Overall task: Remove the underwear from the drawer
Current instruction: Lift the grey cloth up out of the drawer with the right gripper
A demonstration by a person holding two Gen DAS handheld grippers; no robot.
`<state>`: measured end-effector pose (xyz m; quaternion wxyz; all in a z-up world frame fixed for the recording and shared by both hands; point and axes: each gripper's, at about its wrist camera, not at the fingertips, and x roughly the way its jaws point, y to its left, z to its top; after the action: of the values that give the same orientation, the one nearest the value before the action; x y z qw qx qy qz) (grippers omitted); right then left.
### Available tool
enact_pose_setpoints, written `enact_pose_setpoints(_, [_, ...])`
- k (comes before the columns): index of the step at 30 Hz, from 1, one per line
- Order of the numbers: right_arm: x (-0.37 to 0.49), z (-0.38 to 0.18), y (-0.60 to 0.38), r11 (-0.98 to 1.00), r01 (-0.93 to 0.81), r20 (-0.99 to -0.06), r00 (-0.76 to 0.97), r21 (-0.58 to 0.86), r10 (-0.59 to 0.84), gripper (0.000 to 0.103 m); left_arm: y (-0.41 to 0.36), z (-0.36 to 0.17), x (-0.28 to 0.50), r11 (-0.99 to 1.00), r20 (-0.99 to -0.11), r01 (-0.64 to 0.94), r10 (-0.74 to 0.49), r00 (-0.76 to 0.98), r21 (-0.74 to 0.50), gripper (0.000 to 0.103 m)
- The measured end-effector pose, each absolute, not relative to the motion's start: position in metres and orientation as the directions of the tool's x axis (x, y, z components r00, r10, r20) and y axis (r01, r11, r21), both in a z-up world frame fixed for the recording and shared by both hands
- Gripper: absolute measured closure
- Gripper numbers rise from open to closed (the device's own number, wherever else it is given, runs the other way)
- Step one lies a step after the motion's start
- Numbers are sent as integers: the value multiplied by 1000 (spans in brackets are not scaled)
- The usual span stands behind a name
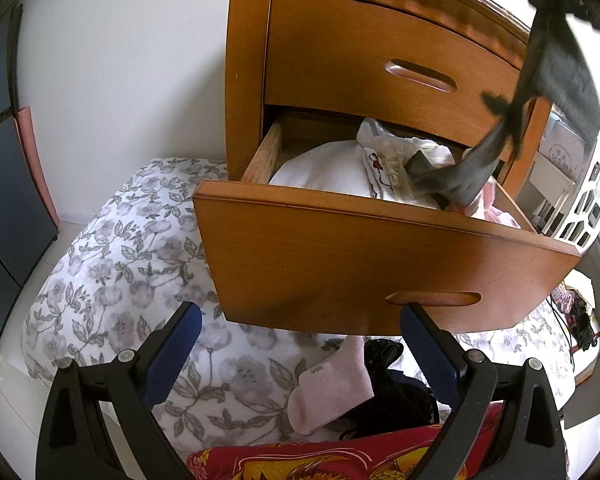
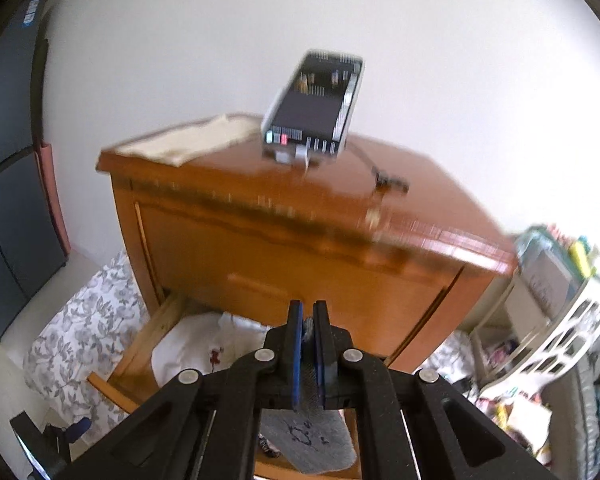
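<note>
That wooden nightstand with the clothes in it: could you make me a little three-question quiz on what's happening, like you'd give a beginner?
1. True or false: the lower drawer of the orange-brown wooden nightstand is pulled out.
2. Which gripper is clamped on the dark grey fabric garment: A) left gripper, B) right gripper?
3. Fill in: the pale pink sock lies on the ____ bedding, below the drawer front.

Key
1. True; white clothes fill it, while the upper drawer is closed.
2. B; its blue pads pinch the cloth, and the left jaws stand wide apart, holding nothing.
3. Floral (grey flowers on white).
</note>
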<state>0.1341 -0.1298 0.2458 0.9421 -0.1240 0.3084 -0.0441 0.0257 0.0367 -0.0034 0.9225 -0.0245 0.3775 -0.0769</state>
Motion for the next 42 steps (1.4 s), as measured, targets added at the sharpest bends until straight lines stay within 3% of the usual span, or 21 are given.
enact_pose_setpoints(19, [63,368,-107,927,31,-350,921,-375,-172,98,38,-2,26,987,-691,119,-163,704,-112,4])
enact_pose_setpoints(29, [19,378,-96,921,-14,-329,936,-390,-126,98,39,-1,25,988,-686,107,-156,711,-113,4])
enact_pose_setpoints(42, [-7,362,-93,921,-76,-383,920,-381,-83,98,40,1,22,988,-680,102,-155,717,-117,4])
